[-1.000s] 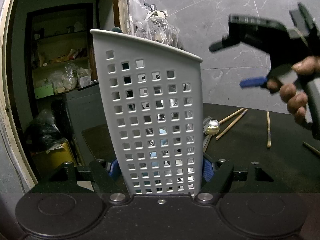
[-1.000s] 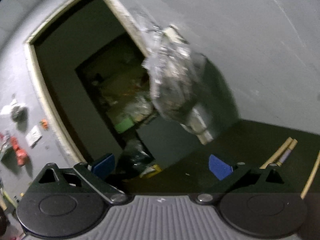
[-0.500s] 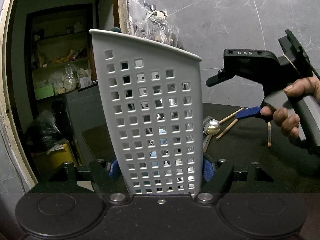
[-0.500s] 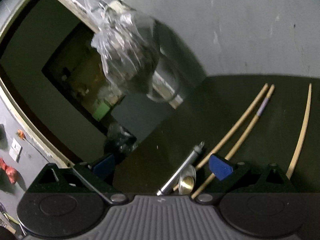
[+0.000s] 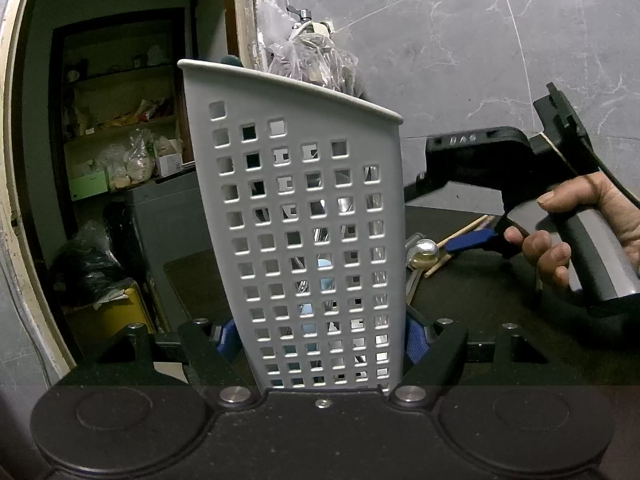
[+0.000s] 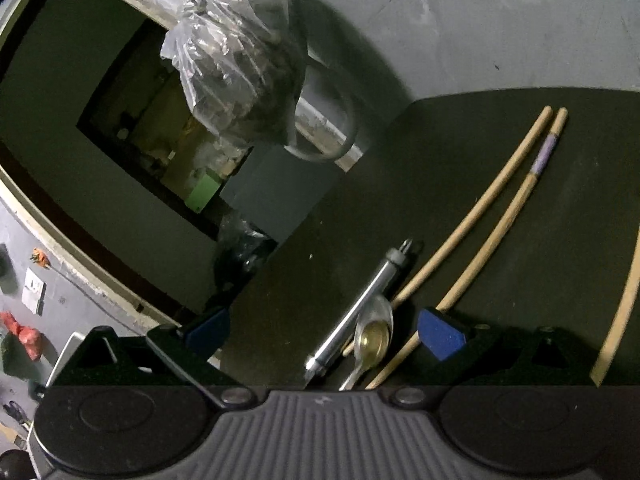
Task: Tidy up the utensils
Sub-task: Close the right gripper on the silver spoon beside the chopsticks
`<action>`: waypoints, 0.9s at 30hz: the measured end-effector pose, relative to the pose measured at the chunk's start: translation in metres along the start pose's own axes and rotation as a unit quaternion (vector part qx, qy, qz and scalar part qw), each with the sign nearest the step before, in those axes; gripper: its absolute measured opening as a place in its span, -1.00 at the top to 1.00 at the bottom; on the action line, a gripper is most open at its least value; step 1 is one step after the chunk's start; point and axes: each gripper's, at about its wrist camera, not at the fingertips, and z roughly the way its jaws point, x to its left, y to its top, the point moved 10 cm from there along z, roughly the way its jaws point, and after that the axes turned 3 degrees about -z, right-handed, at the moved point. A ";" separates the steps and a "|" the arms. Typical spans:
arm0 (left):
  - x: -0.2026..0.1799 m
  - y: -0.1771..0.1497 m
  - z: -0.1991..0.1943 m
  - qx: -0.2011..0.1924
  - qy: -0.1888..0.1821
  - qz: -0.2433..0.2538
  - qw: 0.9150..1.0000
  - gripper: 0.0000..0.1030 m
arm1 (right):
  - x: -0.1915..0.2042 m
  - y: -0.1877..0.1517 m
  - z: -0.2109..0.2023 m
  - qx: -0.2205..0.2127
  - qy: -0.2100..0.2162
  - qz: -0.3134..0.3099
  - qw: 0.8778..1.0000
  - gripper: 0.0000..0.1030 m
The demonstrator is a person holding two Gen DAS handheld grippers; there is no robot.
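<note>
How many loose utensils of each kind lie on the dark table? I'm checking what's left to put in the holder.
Wooden chopsticks: 3
Spoon: 1
Metal-handled tool: 1
Total: 5

A: Any writing to read here?
B: Only on the right gripper [image 5: 466,240]: raised letters on its black top, blurred, seemingly "DAS".
A: Anything on the shelf boxes?
B: Too small to read. Nothing else legible.
</note>
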 end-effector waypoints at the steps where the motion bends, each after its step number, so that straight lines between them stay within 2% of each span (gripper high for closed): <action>1: 0.000 0.000 0.000 0.000 0.000 0.000 1.000 -0.49 | -0.001 0.001 0.002 0.000 -0.002 0.000 1.000 -0.87; 3: 0.000 0.000 0.000 0.000 0.001 0.001 1.000 -0.49 | -0.004 0.002 0.005 0.001 -0.004 -0.001 1.000 -0.59; 7: -0.001 0.000 0.000 -0.001 0.002 0.002 1.000 -0.49 | -0.009 -0.001 0.009 0.013 -0.020 -0.006 1.000 -0.24; 8: -0.001 0.000 0.000 -0.001 0.002 0.002 1.000 -0.50 | -0.011 -0.003 0.011 0.019 -0.028 -0.009 0.999 -0.05; 9: -0.001 0.000 0.000 -0.001 0.002 0.002 1.000 -0.50 | -0.012 -0.004 0.012 0.020 -0.037 -0.018 0.999 0.03; 13: -0.001 0.000 0.000 -0.001 0.003 0.003 1.000 -0.50 | -0.014 -0.005 0.012 0.018 -0.040 -0.022 0.999 0.11; 16: -0.001 -0.001 0.000 -0.001 0.003 0.003 1.000 -0.50 | -0.017 -0.006 0.010 0.018 -0.044 -0.018 0.999 0.28; 21: -0.001 -0.001 0.000 -0.001 0.003 0.003 1.000 -0.50 | -0.024 -0.006 0.012 0.022 -0.048 0.003 0.999 0.70; 27: -0.002 -0.001 -0.001 -0.002 0.003 0.003 1.000 -0.50 | -0.027 -0.006 0.010 0.016 -0.053 0.014 0.998 0.85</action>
